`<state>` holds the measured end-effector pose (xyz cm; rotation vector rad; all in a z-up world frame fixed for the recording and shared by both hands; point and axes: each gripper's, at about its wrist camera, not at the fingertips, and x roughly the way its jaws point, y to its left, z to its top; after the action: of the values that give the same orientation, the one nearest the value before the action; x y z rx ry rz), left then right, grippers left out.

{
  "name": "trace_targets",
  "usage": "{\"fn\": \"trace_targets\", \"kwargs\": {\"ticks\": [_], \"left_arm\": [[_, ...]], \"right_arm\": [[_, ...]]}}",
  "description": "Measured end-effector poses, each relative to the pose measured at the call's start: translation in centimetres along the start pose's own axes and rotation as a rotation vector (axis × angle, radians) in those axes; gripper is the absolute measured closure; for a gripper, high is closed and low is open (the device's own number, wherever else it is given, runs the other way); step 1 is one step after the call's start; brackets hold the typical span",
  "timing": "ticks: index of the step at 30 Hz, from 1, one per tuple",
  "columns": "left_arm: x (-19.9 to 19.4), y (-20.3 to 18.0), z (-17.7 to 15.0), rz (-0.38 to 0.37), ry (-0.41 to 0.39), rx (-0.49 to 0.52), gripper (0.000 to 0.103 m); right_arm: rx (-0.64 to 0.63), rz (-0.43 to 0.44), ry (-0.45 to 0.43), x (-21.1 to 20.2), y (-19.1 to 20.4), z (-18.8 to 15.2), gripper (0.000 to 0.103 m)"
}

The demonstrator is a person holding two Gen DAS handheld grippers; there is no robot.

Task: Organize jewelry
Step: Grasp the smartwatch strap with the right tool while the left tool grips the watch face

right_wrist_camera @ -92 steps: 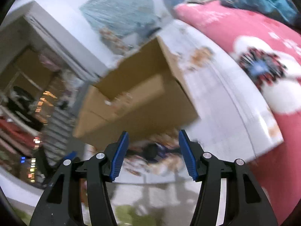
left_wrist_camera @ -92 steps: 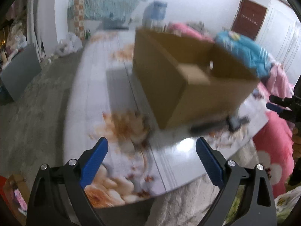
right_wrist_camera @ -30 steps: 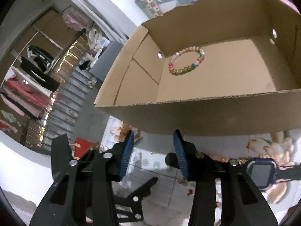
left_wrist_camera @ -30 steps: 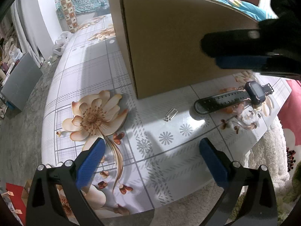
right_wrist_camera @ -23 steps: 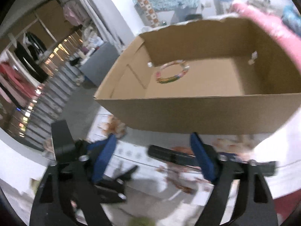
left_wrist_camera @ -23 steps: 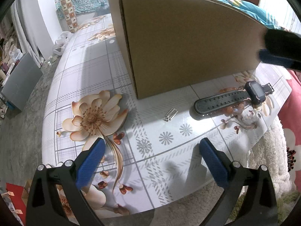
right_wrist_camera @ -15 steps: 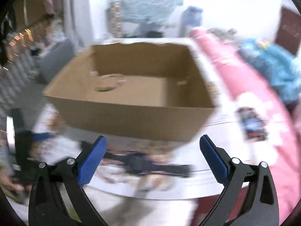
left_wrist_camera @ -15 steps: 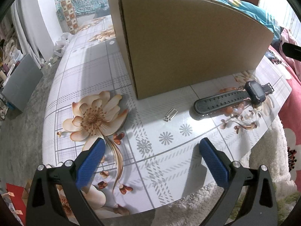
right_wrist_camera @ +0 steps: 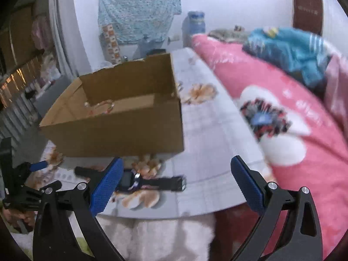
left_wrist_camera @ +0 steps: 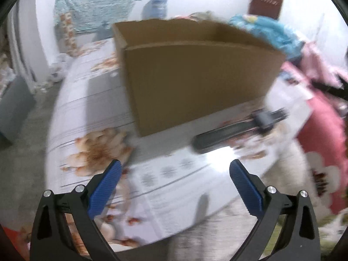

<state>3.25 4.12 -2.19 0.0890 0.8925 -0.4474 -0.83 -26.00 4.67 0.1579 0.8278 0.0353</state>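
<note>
An open cardboard box (left_wrist_camera: 195, 82) stands on the floral table (left_wrist_camera: 165, 174); the right wrist view shows it (right_wrist_camera: 121, 130) with a bead bracelet (right_wrist_camera: 102, 106) lying inside. A black wristwatch (left_wrist_camera: 237, 130) lies flat on the table in front of the box, also in the right wrist view (right_wrist_camera: 150, 180). My left gripper (left_wrist_camera: 174, 174) is open and empty, above the table's near edge. My right gripper (right_wrist_camera: 176, 171) is open and empty, held back off the table's front edge, the watch just past its left finger.
A pink flowered blanket (right_wrist_camera: 293, 130) with blue cloth (right_wrist_camera: 289, 52) on it lies right of the table. A white fluffy rug (right_wrist_camera: 163, 235) is under the front edge. A water jug (right_wrist_camera: 195, 24) stands at the back wall. The left gripper shows at far left (right_wrist_camera: 26, 178).
Both grippers have pulled back and up from the table, with motion blur. The right gripper has opened wide and swung right. The bracelet stays in the box, the watch on the table.
</note>
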Motion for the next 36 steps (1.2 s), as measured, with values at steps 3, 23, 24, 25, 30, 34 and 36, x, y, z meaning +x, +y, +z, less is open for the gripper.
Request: {"fn": "trace_targets", "kwargs": {"ticks": [3, 23, 24, 25, 30, 34, 36], "left_arm": [[0.2, -1.2, 0.6, -0.098, 0.006, 0.001, 0.013], [4.8, -0.7, 3.3, -0.212, 0.149, -0.170, 0.036], [4.9, -0.7, 3.4, -0.218, 0.150, -0.173, 0.036], [5.0, -0.7, 3.5, -0.223, 0.151, -0.178, 0.036], [5.3, -0.6, 3.9, -0.253, 0.152, -0.208, 0.036], [5.4, -0.3, 4.0, -0.281, 0.151, -0.234, 0.036], [5.3, -0.4, 4.1, -0.294, 0.147, -0.241, 0.037]], "right_arm": [[0.026, 0.037, 0.039, 1.3, 0.0, -0.8, 0.017], [0.023, 0.252, 0.149, 6.7, 3.1, -1.4, 0.054], [0.019, 0.253, 0.155, 6.9, 3.2, -1.3, 0.057], [0.013, 0.253, 0.163, 7.2, 3.3, -1.3, 0.058], [-0.033, 0.221, 0.187, 7.8, 4.0, -1.6, 0.068], [-0.043, 0.221, 0.186, 7.9, 4.0, -1.6, 0.068], [-0.046, 0.222, 0.186, 7.9, 4.0, -1.6, 0.068]]}}
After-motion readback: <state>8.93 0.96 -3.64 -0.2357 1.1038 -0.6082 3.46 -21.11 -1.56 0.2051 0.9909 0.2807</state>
